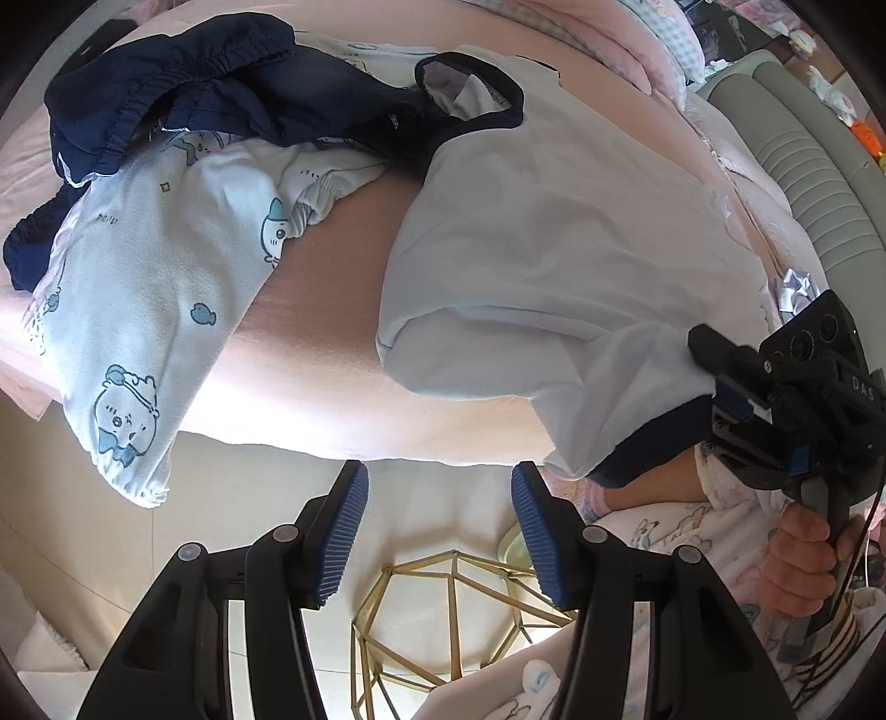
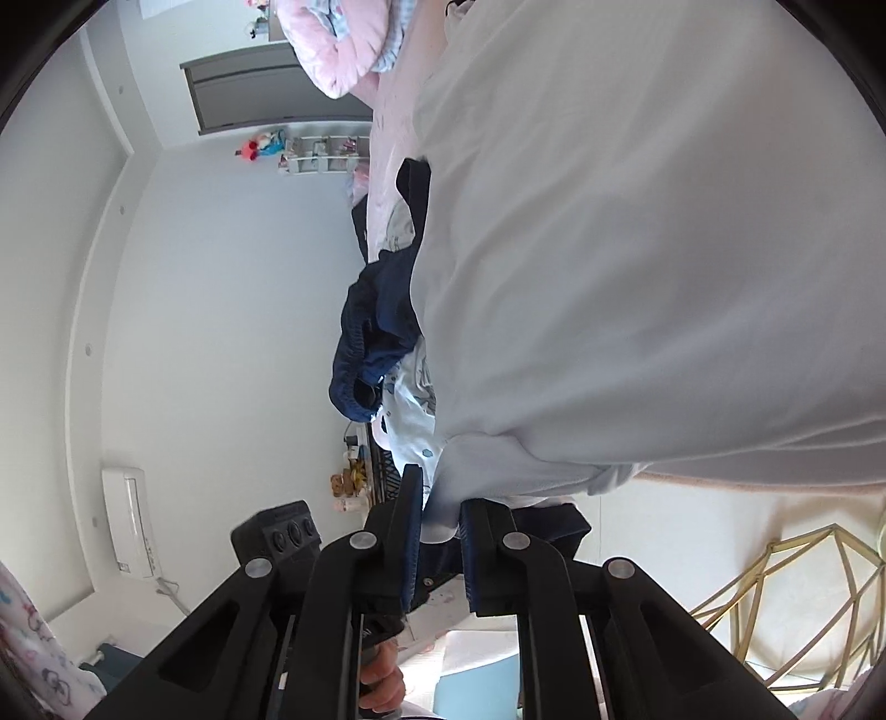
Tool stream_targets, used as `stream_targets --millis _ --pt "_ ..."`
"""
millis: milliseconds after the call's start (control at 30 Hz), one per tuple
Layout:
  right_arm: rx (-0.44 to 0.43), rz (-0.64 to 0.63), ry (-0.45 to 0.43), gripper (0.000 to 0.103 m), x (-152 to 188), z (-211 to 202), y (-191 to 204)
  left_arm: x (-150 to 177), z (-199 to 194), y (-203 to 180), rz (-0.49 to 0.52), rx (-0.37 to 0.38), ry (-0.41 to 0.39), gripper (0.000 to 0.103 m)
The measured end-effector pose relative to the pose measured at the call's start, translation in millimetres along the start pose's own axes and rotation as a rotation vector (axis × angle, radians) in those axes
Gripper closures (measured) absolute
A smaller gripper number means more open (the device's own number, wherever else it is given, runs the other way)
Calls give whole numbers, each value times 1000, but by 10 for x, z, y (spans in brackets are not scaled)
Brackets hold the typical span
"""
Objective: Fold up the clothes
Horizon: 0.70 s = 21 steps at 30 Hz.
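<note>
Right gripper (image 2: 440,531): clamped on a bunched corner of the white T-shirt (image 1: 531,221), by its navy-banded sleeve; pads pressed on the cloth from both sides. In the left wrist view it (image 1: 714,360) sat at the shirt's lower right edge, gripped by a hand (image 1: 803,554) in a printed sleeve.

Left gripper (image 1: 437,531): jaws stood partly apart, nothing between the ribbed blue pads (image 1: 343,531); it hung off the bed's edge, pointing down at the floor.

White T-shirt: spread on the pink bed (image 1: 310,343), navy-trimmed neck toward the far side, its near sleeve drawn over the bed's edge toward the right gripper.

Navy garment (image 1: 183,83): crumpled at the far left of the bed, elastic-gathered hem showing, touching the T-shirt's collar.

Printed pyjama piece (image 1: 144,288): pale, with blue cartoon animals and small fish, lying partly under the navy garment, one leg hanging over the bed's edge.

Writing: the letters "DAS" read on the body of the right gripper in the left wrist view; small print on the pyjama fabric was too small to read.

Gold wire frame (image 1: 443,626): geometric, on the floor just below the left gripper.

Room: air conditioner (image 2: 130,520) on the wall; pink quilt (image 2: 332,50) piled at the bed's far end.
</note>
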State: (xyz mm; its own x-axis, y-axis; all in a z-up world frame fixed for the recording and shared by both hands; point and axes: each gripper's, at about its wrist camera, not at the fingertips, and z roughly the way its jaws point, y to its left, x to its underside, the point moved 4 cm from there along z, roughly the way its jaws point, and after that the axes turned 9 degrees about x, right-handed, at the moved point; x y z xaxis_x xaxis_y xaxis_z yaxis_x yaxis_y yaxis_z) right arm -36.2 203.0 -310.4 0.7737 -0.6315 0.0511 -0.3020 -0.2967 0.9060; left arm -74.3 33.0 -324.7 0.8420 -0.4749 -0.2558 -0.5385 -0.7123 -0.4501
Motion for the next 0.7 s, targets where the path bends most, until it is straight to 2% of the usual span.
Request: stream_targets --millis 100,200,400,433,467,500,567,700 --pt "-35 22 -21 92 -74 -70 21 38 24 -92 60 -31 -31 52" --pt "-27 1 -22 92 -124 -93 97 64 59 -251 164 -108 -68 52" --pt "-61 11 -14 92 -218 -102 175 -113 6 -667 500 -316 -286 52" --pt "-63 14 -12 92 -232 -106 176 -163 -25 -536 546 -341 -305 52" --pt "-60 14 -6 92 -241 -115 171 -225 -53 -340 586 -351 -312 52" --pt "-59 15 -1 92 -247 -135 162 -195 -8 -344 621 -348 -303 52" --pt "-61 20 5 92 -251 -149 160 -421 259 -352 682 -357 -264 52" --pt "-70 33 7 92 -237 -163 160 -130 229 -510 793 -461 -255 52"
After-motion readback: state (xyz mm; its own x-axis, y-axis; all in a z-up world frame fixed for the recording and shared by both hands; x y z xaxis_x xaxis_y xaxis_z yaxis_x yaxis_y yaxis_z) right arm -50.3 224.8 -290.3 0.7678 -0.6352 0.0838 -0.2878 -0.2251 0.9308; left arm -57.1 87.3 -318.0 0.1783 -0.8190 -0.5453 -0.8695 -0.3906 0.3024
